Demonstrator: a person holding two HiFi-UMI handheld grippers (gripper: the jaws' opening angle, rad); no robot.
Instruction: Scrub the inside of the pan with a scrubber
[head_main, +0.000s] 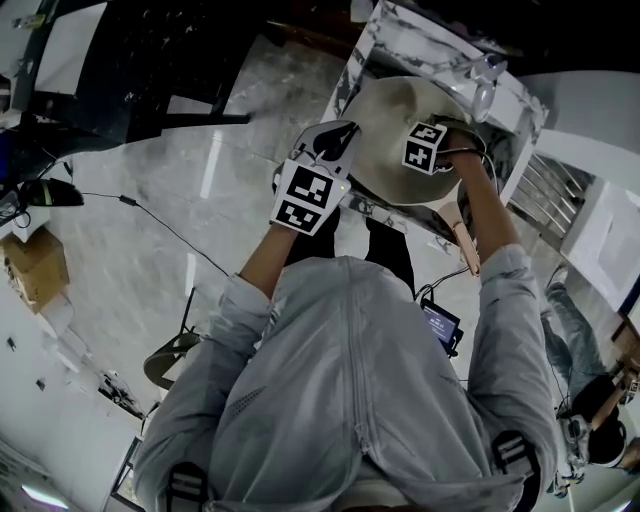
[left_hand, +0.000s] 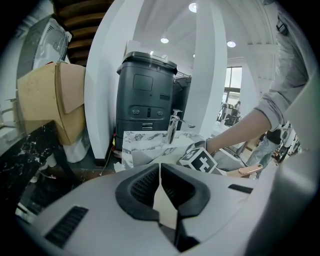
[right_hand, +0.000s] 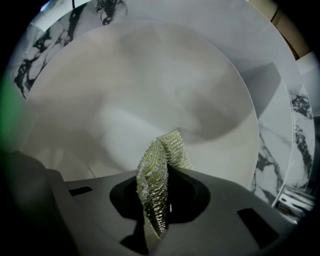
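Scrubbing stage, both grips set and the round cream-coloured pan (head_main: 392, 125) steadied on the white dark-veined marble table (head_main: 396, 22).

In the head view the left tool (left_hand: 161, 184) sits at the pan's 8 o'clock, its jaws drawn narrow on a thin pale edge that I judge to be the pan's rim. The pan's copper-pink handle (head_main: 466, 240) runs out toward 5 o'clock. The right tool (right_hand: 159, 192) is over the pan's 3 o'clock side, clamped on a folded green-silver mesh scrubber (right_hand: 160, 165) whose free end points into the bowl. Whether the mesh touches the surface I cannot tell. The inside shows smooth and pale with no clear dirt or suds, so how much has been scrubbed cannot be read. By my judgement picking up and bracing are done, and working the scrubber round the floor and wall remains.
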